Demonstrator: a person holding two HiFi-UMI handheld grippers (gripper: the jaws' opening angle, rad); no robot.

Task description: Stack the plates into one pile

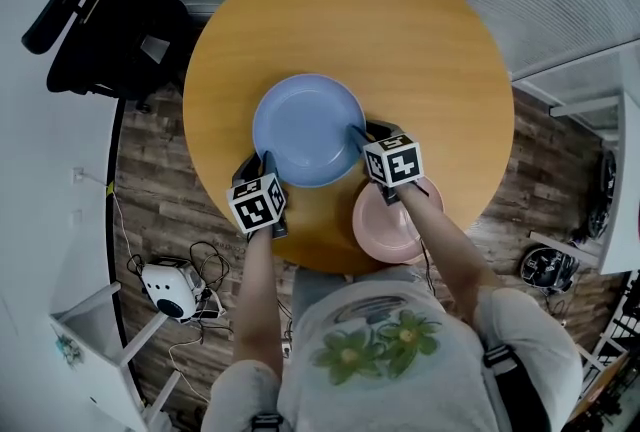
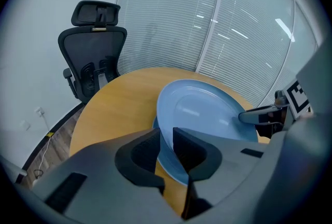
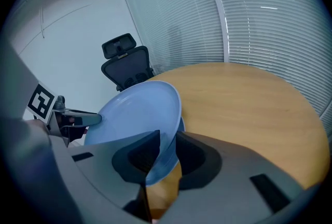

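A light blue plate [image 1: 308, 130] is over the middle of the round wooden table [image 1: 420, 40], gripped at two opposite rims. My left gripper [image 1: 262, 160] is shut on its near-left rim [image 2: 165, 137], the pads pressing either side of the edge. My right gripper [image 1: 362, 132] is shut on the right rim [image 3: 167, 140]. The plate looks slightly raised, and a darker blue edge [image 2: 149, 127] shows just under it; I cannot tell whether that is another plate. A pink plate [image 1: 385, 220] lies on the table near the front edge, partly under my right forearm.
A black office chair [image 1: 110, 25] stands left of the table, close to its edge. Window blinds [image 2: 218, 21] run behind the table. A small white device with cables [image 1: 170, 288] lies on the wood floor at the lower left.
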